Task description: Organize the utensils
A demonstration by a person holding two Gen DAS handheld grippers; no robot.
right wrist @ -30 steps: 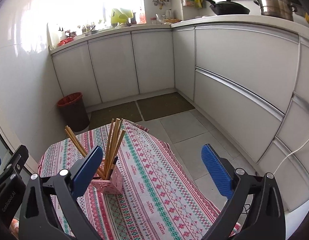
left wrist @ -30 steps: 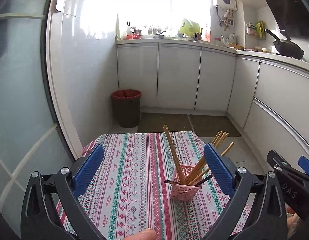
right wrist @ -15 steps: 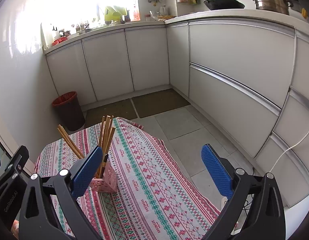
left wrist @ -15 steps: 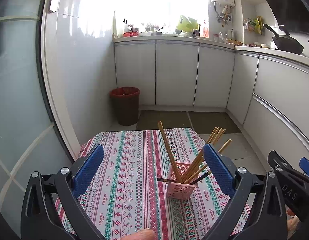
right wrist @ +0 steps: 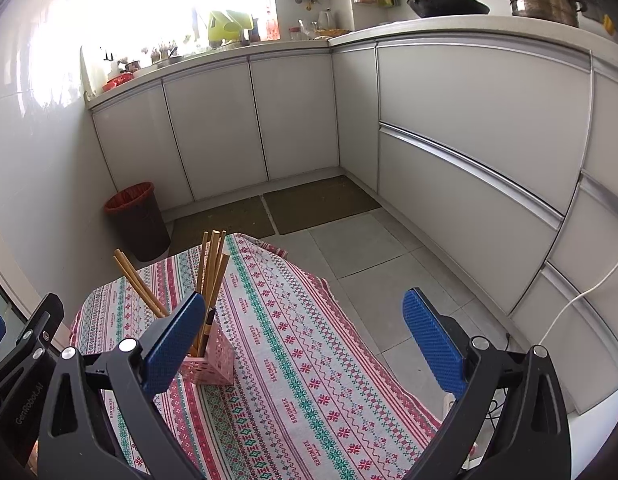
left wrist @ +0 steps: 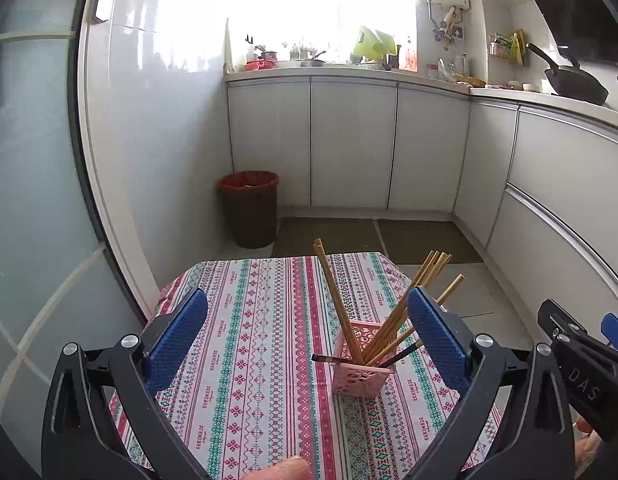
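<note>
Pink holder of chopsticks, mid-table: both grippers spread, empty, drawn back; sorting apparently complete.

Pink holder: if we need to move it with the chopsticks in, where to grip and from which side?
Probably grip the pink holder low across its flat lattice walls, coming in level from the near side with either open tool. The chopsticks fan out above the rim, so a top approach looks blocked.
</note>
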